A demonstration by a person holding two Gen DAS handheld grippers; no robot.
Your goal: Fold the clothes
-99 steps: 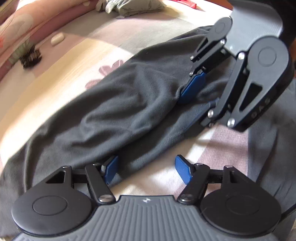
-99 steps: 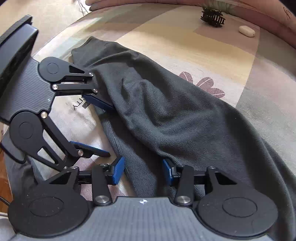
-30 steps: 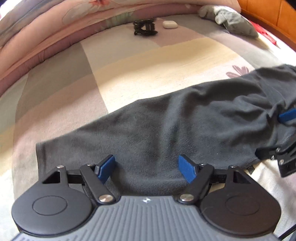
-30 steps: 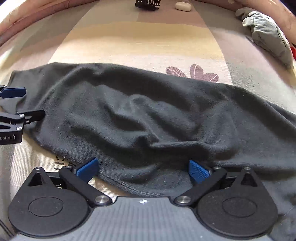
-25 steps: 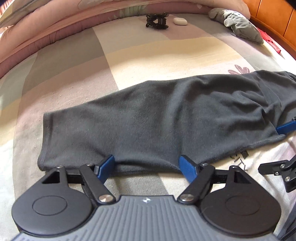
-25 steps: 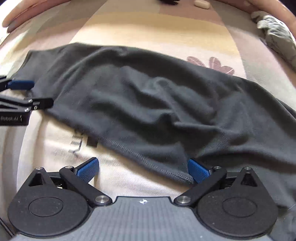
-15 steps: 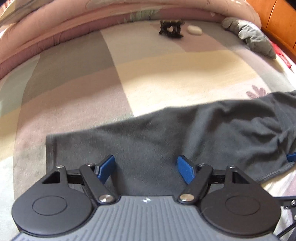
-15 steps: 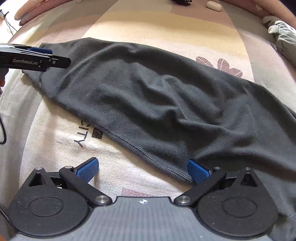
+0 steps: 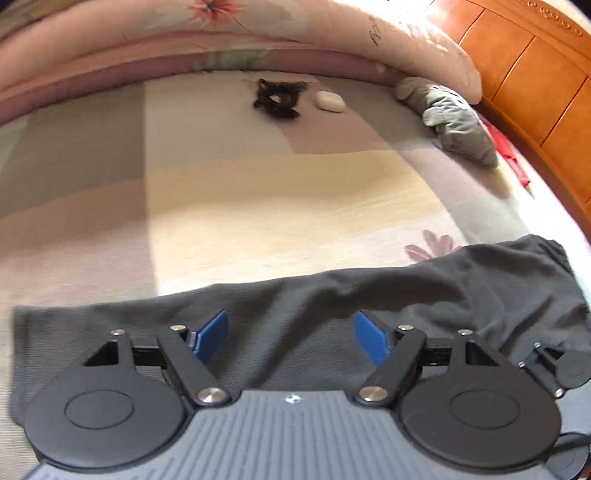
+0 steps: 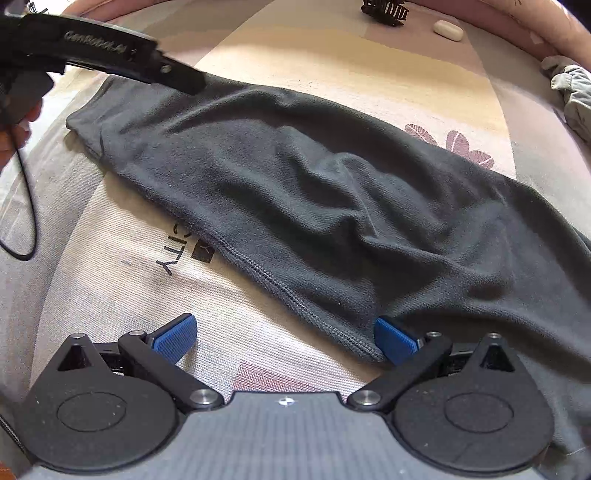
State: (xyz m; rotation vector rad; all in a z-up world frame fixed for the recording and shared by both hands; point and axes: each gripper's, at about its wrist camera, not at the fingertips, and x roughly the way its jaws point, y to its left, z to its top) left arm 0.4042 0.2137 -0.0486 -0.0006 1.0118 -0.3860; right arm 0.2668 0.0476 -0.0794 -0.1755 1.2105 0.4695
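Right wrist view: patterned bed cover (image 10: 110,295), the largest item, filling the frame. Dark grey garment (image 10: 314,192), one long doubled strip lying flat from 10 o'clock to 4 o'clock; judged folded once lengthwise, with cross-folds left to do. Crumpled grey cloth (image 10: 572,96) at 2 o'clock, apparently unfolded. Right gripper (image 10: 284,338) at 6 o'clock, jaws wide apart, holding nothing; one pad just beside the garment's stitched edge. Left gripper (image 9: 291,334), in the left wrist view, at 6 o'clock over the garment's end, jaws well open, gripping nothing. Black hair clip (image 10: 384,9) and white case (image 10: 447,29) at 1 o'clock. Writing: "CITY", probably, printed on the cover; the left gripper's side lettering is blurred.
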